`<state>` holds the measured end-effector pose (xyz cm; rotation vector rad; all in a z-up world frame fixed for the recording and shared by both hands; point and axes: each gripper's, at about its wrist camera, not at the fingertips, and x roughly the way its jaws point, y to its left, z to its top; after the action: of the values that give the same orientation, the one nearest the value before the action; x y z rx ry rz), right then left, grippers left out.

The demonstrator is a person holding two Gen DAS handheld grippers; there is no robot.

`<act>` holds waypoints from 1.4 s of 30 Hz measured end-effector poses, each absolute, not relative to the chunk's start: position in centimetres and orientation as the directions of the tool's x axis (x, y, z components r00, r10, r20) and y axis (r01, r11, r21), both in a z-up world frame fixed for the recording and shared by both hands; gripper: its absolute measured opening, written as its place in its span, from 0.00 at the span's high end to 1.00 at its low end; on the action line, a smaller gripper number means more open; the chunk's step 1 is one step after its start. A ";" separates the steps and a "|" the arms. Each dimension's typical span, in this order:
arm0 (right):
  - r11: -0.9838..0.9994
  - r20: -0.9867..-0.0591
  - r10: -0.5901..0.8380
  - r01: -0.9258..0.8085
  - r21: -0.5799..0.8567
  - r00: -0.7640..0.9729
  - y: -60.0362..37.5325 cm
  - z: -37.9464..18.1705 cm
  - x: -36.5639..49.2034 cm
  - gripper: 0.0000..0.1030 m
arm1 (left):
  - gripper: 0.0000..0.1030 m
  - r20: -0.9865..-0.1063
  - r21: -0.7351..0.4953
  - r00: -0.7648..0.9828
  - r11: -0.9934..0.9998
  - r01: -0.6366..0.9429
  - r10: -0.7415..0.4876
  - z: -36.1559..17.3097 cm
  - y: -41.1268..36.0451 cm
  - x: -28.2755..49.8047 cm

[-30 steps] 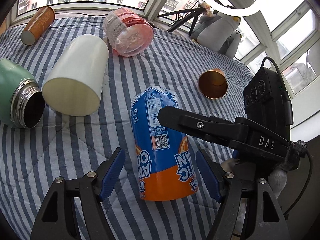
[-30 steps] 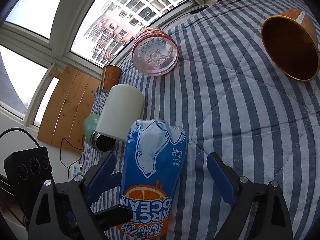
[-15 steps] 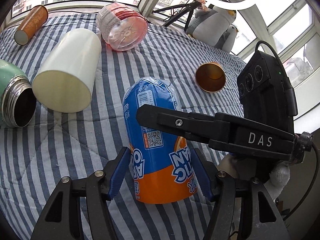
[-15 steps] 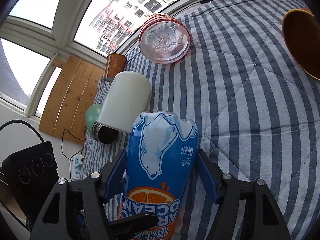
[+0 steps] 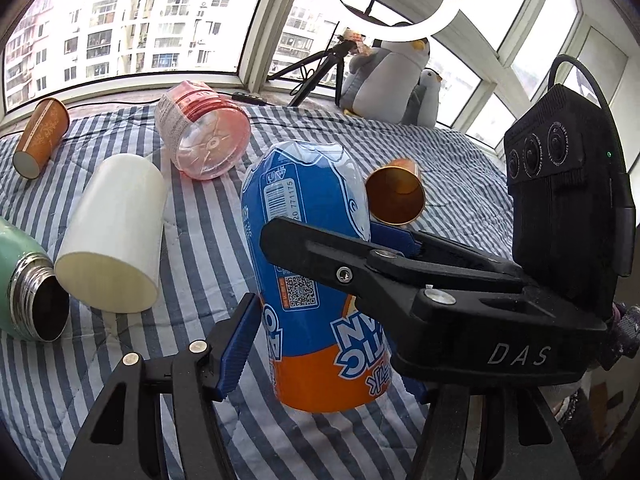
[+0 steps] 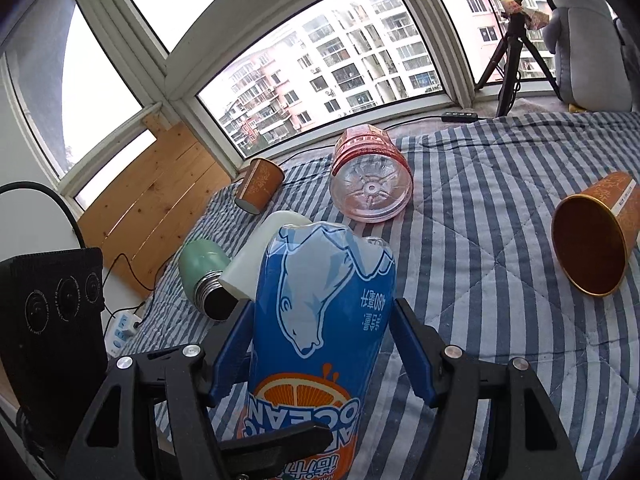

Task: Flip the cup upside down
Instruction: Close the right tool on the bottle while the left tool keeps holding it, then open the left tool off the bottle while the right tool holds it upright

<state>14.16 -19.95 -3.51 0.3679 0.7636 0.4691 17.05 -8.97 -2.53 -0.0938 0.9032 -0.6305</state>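
A blue and orange "Arctic Ocean" cup (image 5: pixel 316 280) is held tilted up off the striped blanket (image 5: pixel 208 240), its print upside down. My left gripper (image 5: pixel 320 344) is shut on its lower part. My right gripper (image 6: pixel 324 348) is shut on the same cup (image 6: pixel 320 320), its blue pads against both sides. In the left wrist view the right gripper's black finger (image 5: pixel 360 268) crosses in front of the cup, and its far blue pad shows behind.
On the blanket lie a white cup (image 5: pixel 112 232), a green flask (image 5: pixel 28 284), a pink plastic cup (image 5: pixel 204 136), an orange paper cup (image 5: pixel 40 132) and a gold-lined orange cup (image 5: pixel 396 196). Plush penguins (image 5: pixel 392 76) and a tripod stand at the window.
Both grippers have lifted and tilted the blue cup up from lying on the blanket. The views now look more level across the bed toward the windows.
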 end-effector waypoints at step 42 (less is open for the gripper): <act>0.925 -0.487 0.369 -0.363 0.112 0.792 -18.4 -3.6 5.4 0.38 | 0.37 -0.729 -0.141 0.503 0.821 0.553 -0.464 -6.4 -10.9 10.6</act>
<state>5.36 -18.43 -3.56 0.0126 0.5261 0.3939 10.64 -10.94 -6.38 0.1160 0.8431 -0.6158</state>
